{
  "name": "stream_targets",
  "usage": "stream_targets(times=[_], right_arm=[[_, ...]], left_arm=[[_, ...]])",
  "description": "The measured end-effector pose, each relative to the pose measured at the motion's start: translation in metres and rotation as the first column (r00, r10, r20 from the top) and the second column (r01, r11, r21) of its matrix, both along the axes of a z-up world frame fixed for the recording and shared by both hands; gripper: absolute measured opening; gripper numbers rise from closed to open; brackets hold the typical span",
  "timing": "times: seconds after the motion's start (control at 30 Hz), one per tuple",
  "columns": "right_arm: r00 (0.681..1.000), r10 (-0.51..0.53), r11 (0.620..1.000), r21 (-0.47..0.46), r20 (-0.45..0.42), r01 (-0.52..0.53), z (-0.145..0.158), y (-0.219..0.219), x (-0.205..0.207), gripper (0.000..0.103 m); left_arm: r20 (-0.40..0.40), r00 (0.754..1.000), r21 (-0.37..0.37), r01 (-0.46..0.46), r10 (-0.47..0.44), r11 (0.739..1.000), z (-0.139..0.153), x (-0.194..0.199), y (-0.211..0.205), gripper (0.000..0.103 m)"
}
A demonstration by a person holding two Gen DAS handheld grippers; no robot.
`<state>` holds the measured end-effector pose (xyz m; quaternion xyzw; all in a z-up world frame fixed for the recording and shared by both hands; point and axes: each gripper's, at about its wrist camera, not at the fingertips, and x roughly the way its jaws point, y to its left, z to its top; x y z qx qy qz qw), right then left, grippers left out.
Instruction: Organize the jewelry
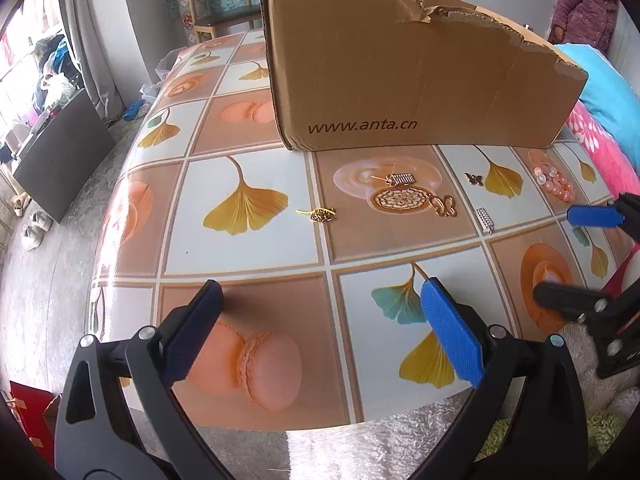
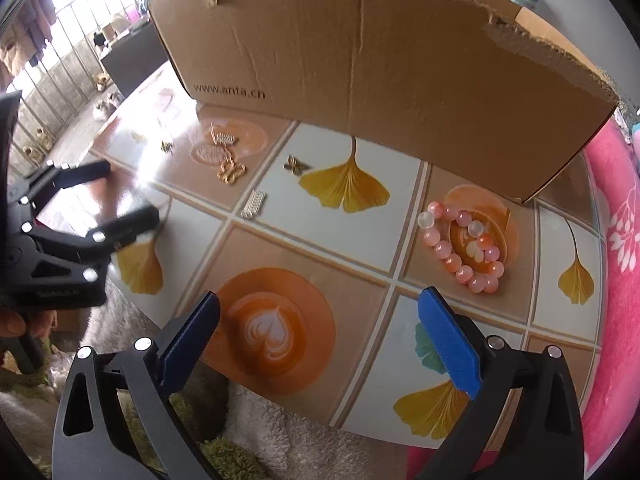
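**Both grippers wide and empty above the jewelry**

While the right gripper [image 2: 318,344] stands with its blue pads spread as wide as they go, nothing lies between them; below the gap there is only the printed tablecloth [image 2: 320,248], with a picture of a coffee cup. Just beyond its right pad, a little up and to the right in the right wrist view, lies the pink bead bracelet [image 2: 464,248], curled in a loop on another printed cup and not touching the gripper.

Farther out and to the left come the smaller pieces: a silver rectangular clasp [image 2: 253,205], then a gold butterfly charm [image 2: 231,173], a small dark-gold bee charm [image 2: 297,165] beside a printed ginkgo leaf, and a gold comb-shaped piece [image 2: 223,138] nearest the box. They lie apart from each other (the butterfly charm seems to touch a round printed pattern, but I cannot tell if that is a real object).

The left gripper [image 1: 322,326] is also released, its pads wide apart and empty over a printed macaron. From its view the jewelry is well ahead: a gold filigree pendant [image 1: 322,214] lies alone to the left, and the other pieces are to the right of it.

Behind everything stands a torn cardboard box [image 1: 400,80], its long side toward the grippers.
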<state>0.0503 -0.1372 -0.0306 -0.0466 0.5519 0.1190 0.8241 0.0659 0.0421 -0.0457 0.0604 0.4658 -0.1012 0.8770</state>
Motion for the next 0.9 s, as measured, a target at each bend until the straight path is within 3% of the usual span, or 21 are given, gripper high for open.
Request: stream_targets(times=[0.13, 0.4, 0.57, 0.63, 0.7, 0.73, 0.9], right_arm=[[0.998, 0.011, 0.998, 0.065, 0.070, -0.016, 0.017, -0.003, 0.005, 0.097], [0.993, 0.014, 0.995, 0.100, 0.118, -0.026, 0.030, -0.007, 0.021, 0.091], [0.992, -0.002, 0.994, 0.108, 0.127, -0.012, 0.033, -0.013, 0.031, 0.080], [0.992, -0.013, 0.993, 0.119, 0.129, -0.003, 0.033, -0.016, 0.036, 0.078], [0.991, -0.019, 0.992, 0.128, 0.134, 0.002, 0.034, -0.020, 0.040, 0.077], [0.990, -0.023, 0.991, 0.133, 0.136, 0.005, 0.034, -0.023, 0.042, 0.076], [0.990, -0.041, 0.987, 0.157, 0.132, 0.020, 0.030, -0.026, 0.048, 0.076]], left_arm=[[0.003, 1.000, -0.002, 0.004, -0.004, 1.000, 0.000, 0.000, 0.000, 0.096], [0.024, 1.000, 0.003, 0.016, -0.016, 1.000, 0.005, 0.000, -0.001, 0.096], [0.105, 0.992, -0.085, 0.078, -0.069, 0.993, 0.022, -0.005, -0.008, 0.094], [0.121, 0.989, -0.099, 0.099, -0.087, 0.990, 0.026, -0.005, -0.014, 0.077], [0.121, 0.987, -0.105, 0.119, -0.106, 0.987, 0.026, -0.003, -0.020, 0.070], [0.115, 0.986, -0.108, 0.135, -0.123, 0.985, 0.025, -0.001, -0.023, 0.060], [0.106, 0.974, -0.103, 0.212, -0.202, 0.972, 0.019, 0.004, -0.044, 0.041]])
